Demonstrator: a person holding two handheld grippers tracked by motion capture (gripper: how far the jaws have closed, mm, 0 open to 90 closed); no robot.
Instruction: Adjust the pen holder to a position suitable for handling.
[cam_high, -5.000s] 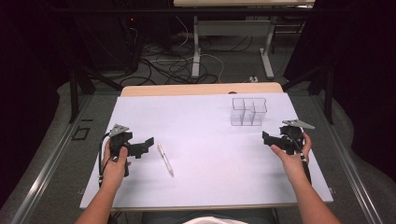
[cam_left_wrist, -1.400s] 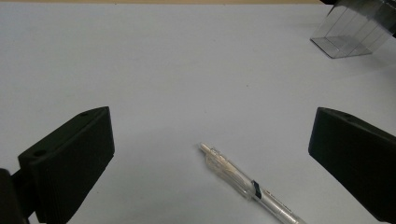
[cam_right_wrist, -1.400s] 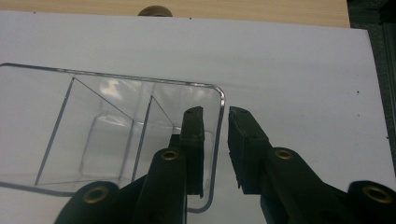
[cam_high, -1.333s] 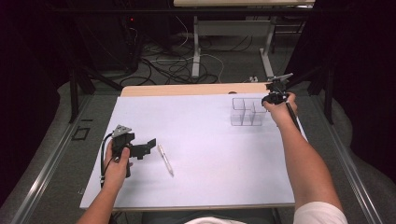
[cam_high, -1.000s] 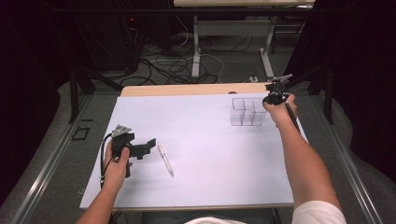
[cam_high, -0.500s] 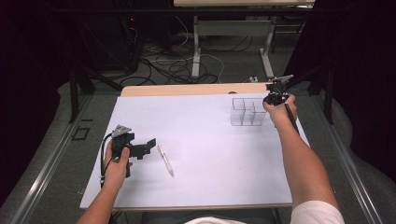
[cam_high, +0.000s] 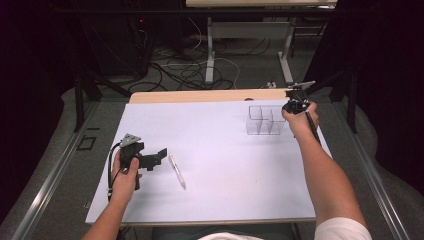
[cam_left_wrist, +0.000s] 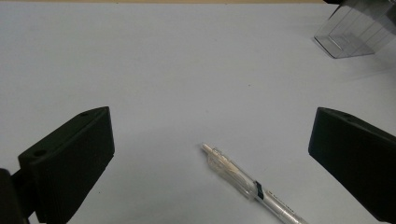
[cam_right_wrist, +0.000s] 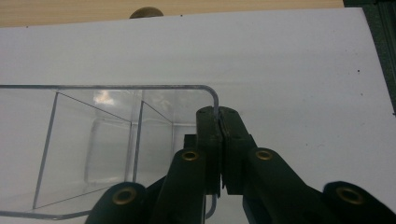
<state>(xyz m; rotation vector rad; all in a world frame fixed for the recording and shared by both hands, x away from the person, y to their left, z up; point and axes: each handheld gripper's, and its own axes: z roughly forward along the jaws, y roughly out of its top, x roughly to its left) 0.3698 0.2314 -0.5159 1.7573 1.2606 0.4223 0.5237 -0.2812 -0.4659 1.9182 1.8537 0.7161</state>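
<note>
High view: one clear plastic organizer (cam_high: 265, 120) with three compartments stands at the far right of the white table sheet (cam_high: 220, 190), and one pen (cam_high: 177, 171) lies at the near left. The right gripper (cam_high: 295, 106) sits at the organizer's right end, its forearm stretched forward from the bottom right. The left gripper (cam_high: 159, 157) rests low on the sheet just left of the pen, jaws pointing toward it, the hand (cam_high: 125, 172) wrapped round its handle with the forearm coming in from the bottom edge.

Left gripper view: the two black jaws stand wide apart and hold nothing. The single pen (cam_left_wrist: 252, 187) lies on the sheet between and ahead of them, touching neither. A corner of the organizer (cam_left_wrist: 355, 32) shows at the upper right, well apart.

Right gripper view: the right gripper (cam_right_wrist: 218, 122) is closed down narrow, its pads pinching the thin end wall of the organizer (cam_right_wrist: 116, 135) at the rounded corner of its rim.
</note>
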